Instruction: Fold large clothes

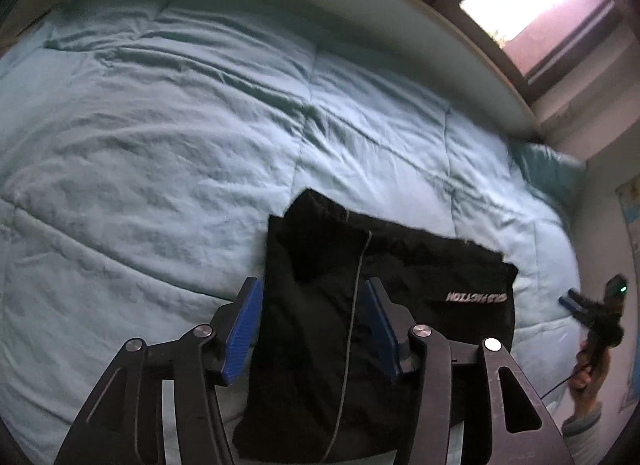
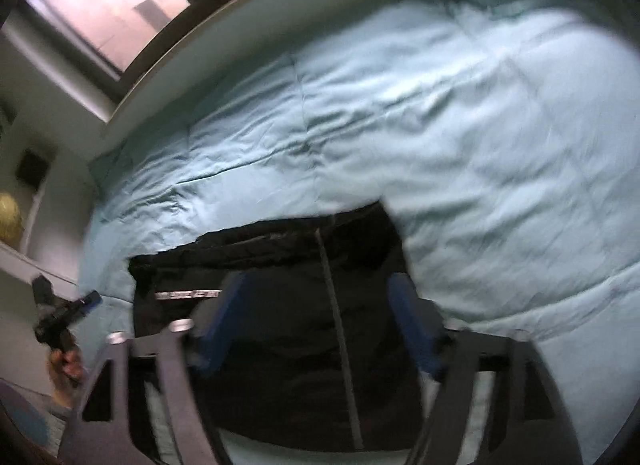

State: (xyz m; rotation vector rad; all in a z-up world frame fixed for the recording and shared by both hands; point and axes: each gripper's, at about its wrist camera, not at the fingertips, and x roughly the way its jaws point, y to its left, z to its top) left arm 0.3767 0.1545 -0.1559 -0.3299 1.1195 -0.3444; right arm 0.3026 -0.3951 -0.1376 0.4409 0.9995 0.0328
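The left gripper [image 1: 312,329] is hovering above the black garment [image 1: 372,329], its jaws standing wide apart with nothing between them but the cloth below. The right gripper [image 2: 320,329] is hanging over the same garment [image 2: 280,345] in a blurred view, its jaws likewise spread and empty. In the left wrist view the right gripper [image 1: 576,299] is showing small beyond the garment's right edge, gripped by a hand [image 1: 586,369].

The garment is lying folded into a rough rectangle on the pale blue quilt [image 1: 160,145], close to the bed's near edge. Beyond the garment the quilt is stretching wide and rumpled toward the window [image 1: 540,5]. A pale zip line [image 1: 352,305] is running down the garment's middle.

White lettering [image 1: 476,298] is sitting near the garment's right edge, upside down and too blurred to read.
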